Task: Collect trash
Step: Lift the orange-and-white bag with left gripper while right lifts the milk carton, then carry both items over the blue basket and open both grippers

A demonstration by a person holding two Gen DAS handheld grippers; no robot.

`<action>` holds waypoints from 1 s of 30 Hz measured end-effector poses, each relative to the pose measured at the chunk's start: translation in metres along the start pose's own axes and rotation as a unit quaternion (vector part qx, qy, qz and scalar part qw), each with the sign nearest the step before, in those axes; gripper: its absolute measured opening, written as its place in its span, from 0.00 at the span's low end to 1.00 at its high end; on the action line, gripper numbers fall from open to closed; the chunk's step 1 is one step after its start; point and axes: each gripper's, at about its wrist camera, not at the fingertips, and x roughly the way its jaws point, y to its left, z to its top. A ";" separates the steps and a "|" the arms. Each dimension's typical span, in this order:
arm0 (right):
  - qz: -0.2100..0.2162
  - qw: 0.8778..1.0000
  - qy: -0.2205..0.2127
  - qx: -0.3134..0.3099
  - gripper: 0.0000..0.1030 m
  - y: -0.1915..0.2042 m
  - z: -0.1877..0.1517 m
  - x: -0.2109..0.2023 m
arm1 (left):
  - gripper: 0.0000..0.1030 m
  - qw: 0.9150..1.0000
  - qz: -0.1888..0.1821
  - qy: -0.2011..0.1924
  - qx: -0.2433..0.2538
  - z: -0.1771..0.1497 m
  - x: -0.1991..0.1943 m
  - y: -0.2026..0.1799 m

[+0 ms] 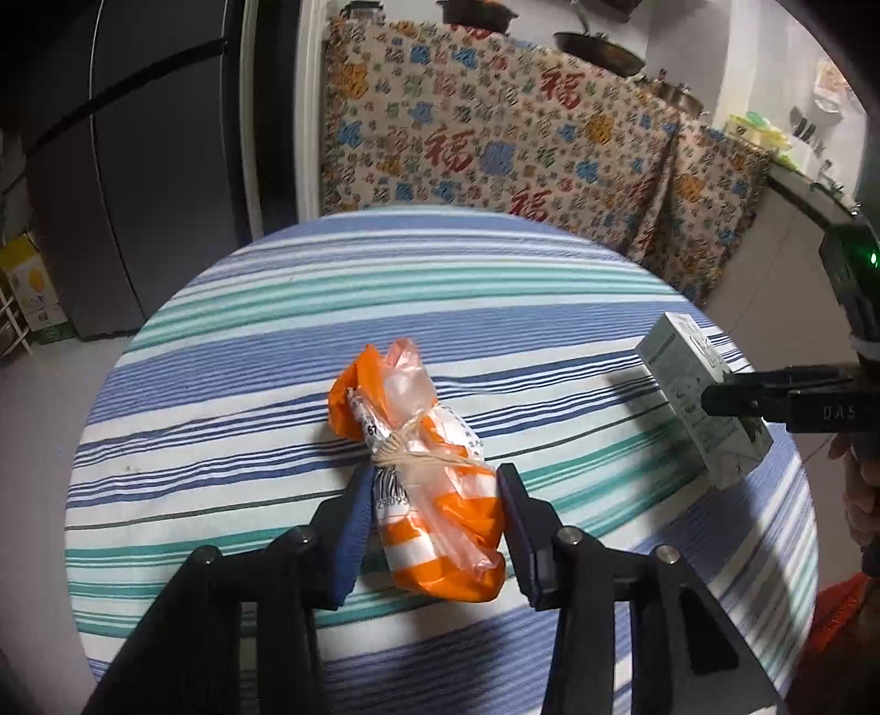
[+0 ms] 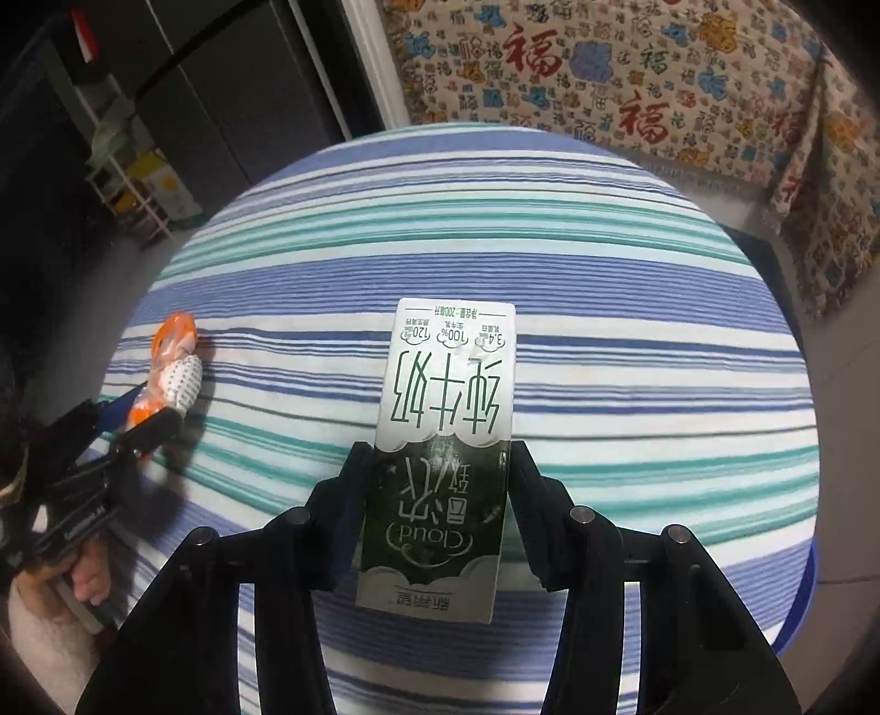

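We see a round table (image 1: 275, 308) under a blue, teal and white striped cloth. Behind it hangs a beige patterned cloth (image 1: 495, 143) with red characters and blue and orange motifs. We see pans (image 1: 597, 49) above it, a dark fridge (image 1: 137, 165) on the left, and a yellow box (image 1: 30, 286) on the floor beside it.

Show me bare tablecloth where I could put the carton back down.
Free: the far half of the striped tablecloth, beyond the milk carton, and the stretch between the carton and the orange bag. Crowded: the near left edge, where the left gripper straddles the bag.
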 end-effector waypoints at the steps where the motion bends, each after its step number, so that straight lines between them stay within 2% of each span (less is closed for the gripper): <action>1: 0.003 1.000 -0.004 0.001 0.48 -0.004 -0.005 -0.007 | 0.43 1.000 -0.005 -0.003 0.003 0.000 -0.003 -0.003; 11: 0.004 0.999 -0.029 0.017 0.49 -0.044 -0.046 -0.050 | 0.43 0.998 -0.047 -0.013 0.041 -0.003 -0.021 -0.067; 17: -0.005 0.997 -0.056 0.051 0.49 -0.089 -0.068 -0.090 | 0.43 0.992 -0.100 -0.008 0.077 -0.008 -0.032 -0.139; 22: -0.032 0.993 -0.078 0.085 0.49 -0.140 -0.100 -0.139 | 0.43 0.982 -0.152 -0.008 0.109 -0.008 -0.038 -0.213; 30: -0.088 0.982 -0.074 0.152 0.49 -0.239 -0.157 -0.182 | 0.43 0.957 -0.232 0.019 0.170 -0.012 -0.025 -0.363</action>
